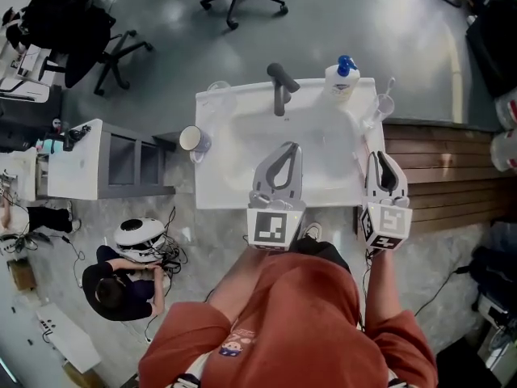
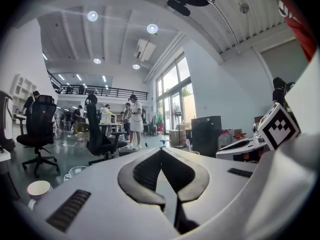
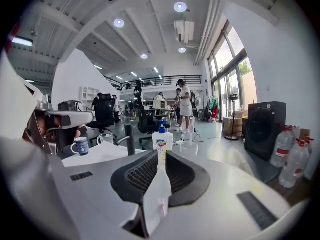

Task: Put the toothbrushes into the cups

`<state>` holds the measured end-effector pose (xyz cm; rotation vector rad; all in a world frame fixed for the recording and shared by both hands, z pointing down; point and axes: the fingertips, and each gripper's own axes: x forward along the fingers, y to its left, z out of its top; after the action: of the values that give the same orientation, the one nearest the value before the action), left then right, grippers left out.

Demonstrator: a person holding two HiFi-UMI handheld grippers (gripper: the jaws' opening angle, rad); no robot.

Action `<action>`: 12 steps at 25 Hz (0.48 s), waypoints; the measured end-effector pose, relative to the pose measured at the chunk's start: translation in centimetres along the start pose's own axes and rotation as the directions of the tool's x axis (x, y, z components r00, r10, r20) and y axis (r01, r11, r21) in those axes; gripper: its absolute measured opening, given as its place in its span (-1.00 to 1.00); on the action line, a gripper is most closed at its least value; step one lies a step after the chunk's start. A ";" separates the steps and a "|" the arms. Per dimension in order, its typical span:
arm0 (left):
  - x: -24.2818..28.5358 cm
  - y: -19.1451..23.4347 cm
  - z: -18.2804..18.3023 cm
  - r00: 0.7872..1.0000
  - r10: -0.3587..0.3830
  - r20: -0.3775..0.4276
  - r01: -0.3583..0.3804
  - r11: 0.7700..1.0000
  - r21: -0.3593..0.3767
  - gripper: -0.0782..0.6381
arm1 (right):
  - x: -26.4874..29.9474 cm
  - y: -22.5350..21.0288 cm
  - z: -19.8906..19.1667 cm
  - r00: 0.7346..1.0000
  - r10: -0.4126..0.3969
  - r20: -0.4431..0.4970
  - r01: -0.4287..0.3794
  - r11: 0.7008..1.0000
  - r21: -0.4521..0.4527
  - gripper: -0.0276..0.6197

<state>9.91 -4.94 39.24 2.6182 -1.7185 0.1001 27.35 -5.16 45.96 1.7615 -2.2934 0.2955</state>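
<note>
The left gripper [image 1: 290, 147] hangs over the basin of the white rectangular sink [image 1: 242, 140], its 2 jaws pressed together on nothing. The right gripper [image 1: 380, 157], at the sink's right edge, pinches a white plastic toothbrush [image 3: 158, 184]. A clear plastic cup [image 1: 384, 105] stands on the sink's back right corner, and a round mug with a pale inside [image 1: 192, 139] stands at its left edge.

Both arms reach forward from the lower centre. The left gripper [image 1: 288, 147] has its jaws pressed together on nothing; the right gripper [image 1: 380, 157], to its right, clamps a toothbrush [image 3: 158, 184].
</note>
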 end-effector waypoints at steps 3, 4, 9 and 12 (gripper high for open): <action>1.2 0.7 -1.4 1.000 -0.023 0.000 0.023 1.000 -0.012 -0.73 | 1.7 0.4 -1.2 0.999 0.002 -0.044 -0.002 1.000 -0.012 -0.73; 1.6 0.8 -1.9 0.999 -0.033 -0.001 0.033 0.999 -0.017 -0.73 | 2.2 0.4 -1.8 0.998 0.002 -0.063 -0.003 1.000 -0.016 -0.73; 3.1 1.3 -4.9 0.996 -0.075 -0.038 0.074 0.996 -0.044 -0.73 | 4.3 0.5 -5.6 0.983 0.008 -0.183 -0.013 1.000 -0.027 -0.73; 3.9 1.5 -6.5 0.994 -0.095 -0.063 0.091 0.994 -0.061 -0.73 | 5.1 0.4 -7.8 0.967 0.006 -0.256 -0.018 0.999 -0.044 -0.73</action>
<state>9.73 -8.86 45.93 2.6167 -1.5528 0.1319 26.21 -7.44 54.98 1.5844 -2.1115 0.4418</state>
